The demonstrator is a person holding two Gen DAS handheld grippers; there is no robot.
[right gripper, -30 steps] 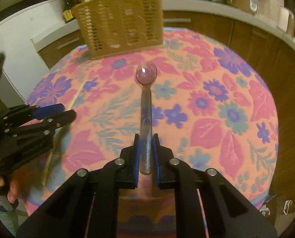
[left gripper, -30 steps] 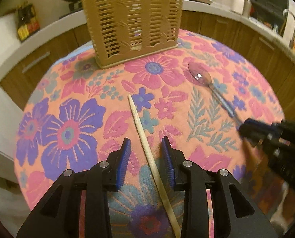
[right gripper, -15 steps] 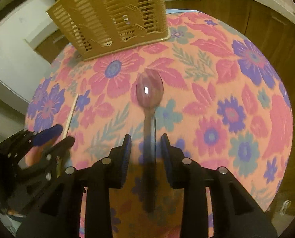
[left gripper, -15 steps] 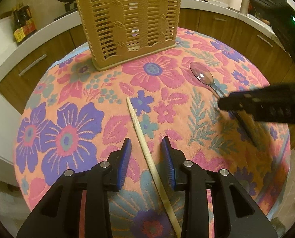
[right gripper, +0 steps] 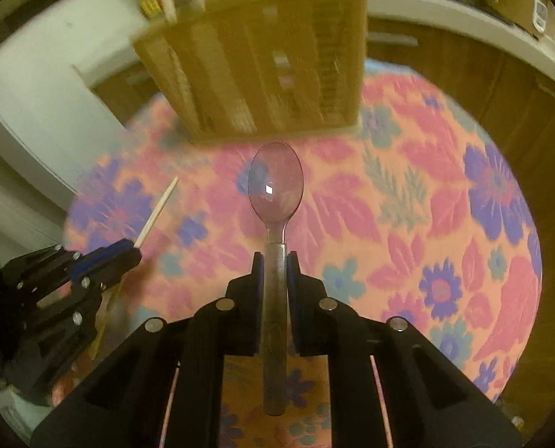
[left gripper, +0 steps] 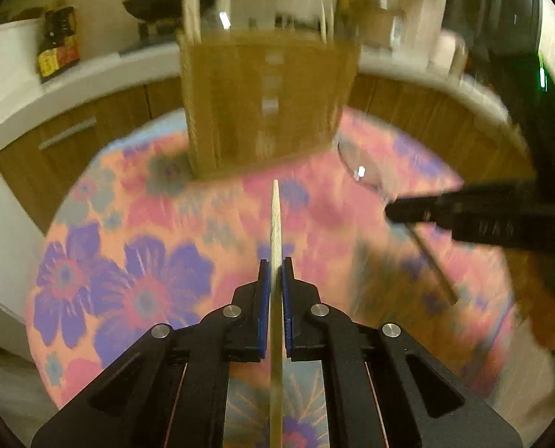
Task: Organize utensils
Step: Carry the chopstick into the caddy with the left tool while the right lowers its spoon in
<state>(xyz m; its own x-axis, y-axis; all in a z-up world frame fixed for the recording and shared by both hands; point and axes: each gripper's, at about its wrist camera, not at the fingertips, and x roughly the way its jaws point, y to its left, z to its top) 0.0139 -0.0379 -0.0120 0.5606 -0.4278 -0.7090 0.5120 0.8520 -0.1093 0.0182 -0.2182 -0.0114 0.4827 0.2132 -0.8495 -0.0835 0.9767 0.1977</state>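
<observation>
Left gripper [left gripper: 276, 272]: blue-padded fingers [left gripper: 264, 291] pinched tight on a wooden chopstick [left gripper: 276, 224], gripped partway along; tip points toward the utensil basket [left gripper: 266, 97], shaft runs back between the fingers and out the bottom of the view.

Right gripper [right gripper: 275, 265]: fingers [right gripper: 256, 280] clamped on the handle of a translucent purple plastic spoon [right gripper: 276, 186]. Bowl faces up and lies just short of the basket's base; handle end pokes out behind the fingers.

Utensil basket: tan, slatted plastic, upright at the far side of the round worktop [right gripper: 445, 224], which wears a floral cloth in orange, pink and purple. Pale sticks rise from the basket's rim; too blurred to name. Both views smeared around the basket.

Chopstick tip sits left of the spoon, well apart, both aimed at the basket. Dark bottle [left gripper: 58, 43] on the counter behind, left of the basket.
</observation>
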